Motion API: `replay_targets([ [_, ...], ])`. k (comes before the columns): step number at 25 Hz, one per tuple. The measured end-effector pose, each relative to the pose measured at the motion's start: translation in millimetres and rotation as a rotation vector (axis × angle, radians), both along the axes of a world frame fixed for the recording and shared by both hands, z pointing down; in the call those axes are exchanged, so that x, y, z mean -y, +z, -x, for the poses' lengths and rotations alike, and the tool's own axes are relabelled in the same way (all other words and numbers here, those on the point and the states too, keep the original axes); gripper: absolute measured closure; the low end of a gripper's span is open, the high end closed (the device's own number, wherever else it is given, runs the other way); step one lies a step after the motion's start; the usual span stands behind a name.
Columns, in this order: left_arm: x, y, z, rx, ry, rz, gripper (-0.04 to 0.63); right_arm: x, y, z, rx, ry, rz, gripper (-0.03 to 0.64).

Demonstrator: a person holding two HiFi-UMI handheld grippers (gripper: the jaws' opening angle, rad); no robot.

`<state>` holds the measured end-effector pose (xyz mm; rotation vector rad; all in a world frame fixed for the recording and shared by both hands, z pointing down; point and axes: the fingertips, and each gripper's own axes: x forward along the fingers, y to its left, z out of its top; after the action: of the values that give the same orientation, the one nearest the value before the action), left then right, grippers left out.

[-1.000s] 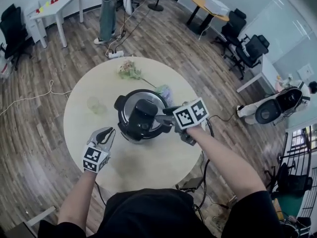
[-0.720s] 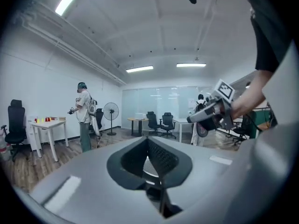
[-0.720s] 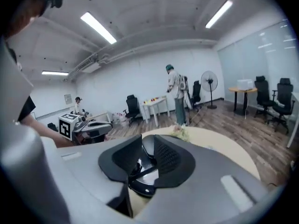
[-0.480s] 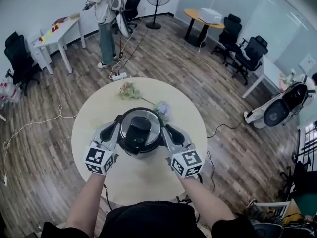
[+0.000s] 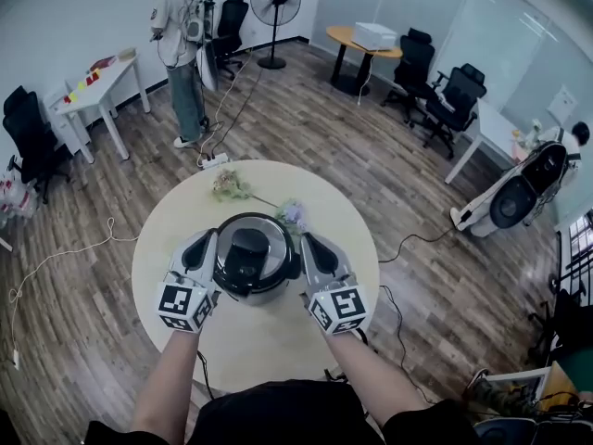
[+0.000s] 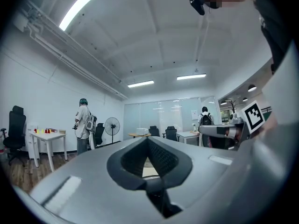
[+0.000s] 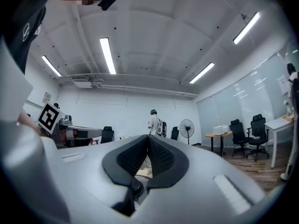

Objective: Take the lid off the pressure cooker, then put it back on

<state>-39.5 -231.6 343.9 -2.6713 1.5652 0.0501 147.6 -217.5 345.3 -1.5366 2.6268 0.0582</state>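
Steel pressure cooker (image 5: 248, 254) between left tool (image 5: 205, 243) and right tool (image 5: 309, 245)

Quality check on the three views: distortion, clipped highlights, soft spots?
Head view: heavy fisheye, floor planks bow around the table; pressure cooker sharp. Left gripper view: dark vignette corners, ceiling strip light blown out, left gripper soft up close. Right gripper view: same vignette, ceiling lights clipped.
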Motion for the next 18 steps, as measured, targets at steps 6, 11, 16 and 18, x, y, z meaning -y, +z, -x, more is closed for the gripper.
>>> replay_targets([
  [6, -0.3, -3.3, 15.1, 0.004, -0.027, -0.007, 0.595, 8.8, -3.9, -5.7, -0.009, 0.008, 0.007, 0.609],
  [11, -3.6, -4.0, 19.1, 0.027, -0.040, -0.018, 0.595, 12.5, -3.0, 2.1, -0.042, -0.005, 0.023, 0.611],
  [16, -3.5, -6.2, 25.9, 0.022, -0.055, -0.012, 0.595, 12.7, -6.2, 8.1, -0.054, -0.019, 0.013, 0.611],
  [18, -2.6, -6.2, 27.6, 0.026, -0.053, -0.008, 0.595, 13.0, -5.1, 9.7, -0.053, -0.023, 0.017, 0.611],
])
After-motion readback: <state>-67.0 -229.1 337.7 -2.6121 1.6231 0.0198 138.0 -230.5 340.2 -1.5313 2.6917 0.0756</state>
